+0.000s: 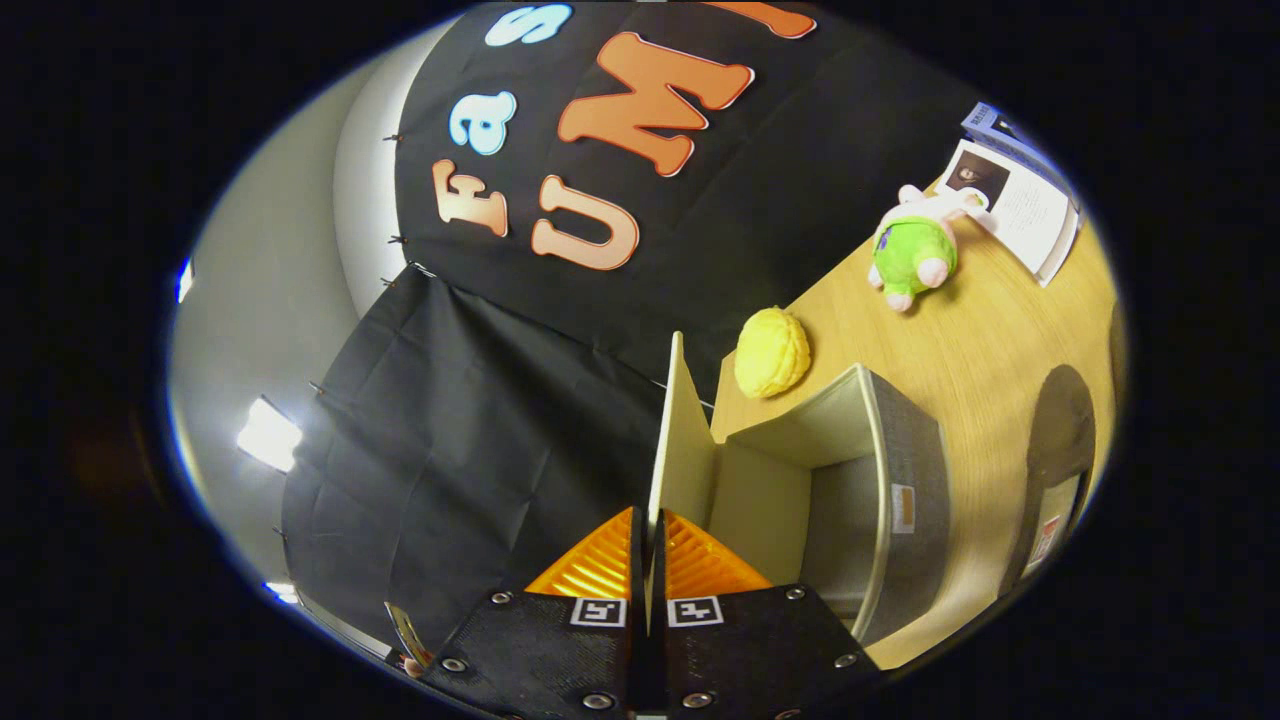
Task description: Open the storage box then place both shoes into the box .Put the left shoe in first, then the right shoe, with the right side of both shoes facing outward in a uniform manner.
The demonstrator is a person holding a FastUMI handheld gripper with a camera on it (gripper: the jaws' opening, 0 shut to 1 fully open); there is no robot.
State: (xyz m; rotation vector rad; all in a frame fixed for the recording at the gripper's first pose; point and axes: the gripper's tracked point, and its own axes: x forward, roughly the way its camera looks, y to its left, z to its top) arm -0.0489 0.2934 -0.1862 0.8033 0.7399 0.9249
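The storage box [912, 470] is grey fabric outside and cream inside, and it stands on the wooden table [980, 340]. Its thin cream lid [683, 430] is swung up on edge, away from the box's mouth. My gripper [648, 520] is shut on the lid's free edge, both fingers pressing its two faces. The inside of the box [770, 500] looks bare as far as I can see into it. Beyond the box, on the far side from the lid, lies a dark rounded shape [1065, 430] that may be a shoe; I cannot tell which one.
A yellow ridged ball-like toy [772, 352] sits on the table close to the box's corner. Further along are a green and pink plush toy [915, 250] and an open booklet [1020, 205]. Black cloth [470, 420] hangs behind the lid.
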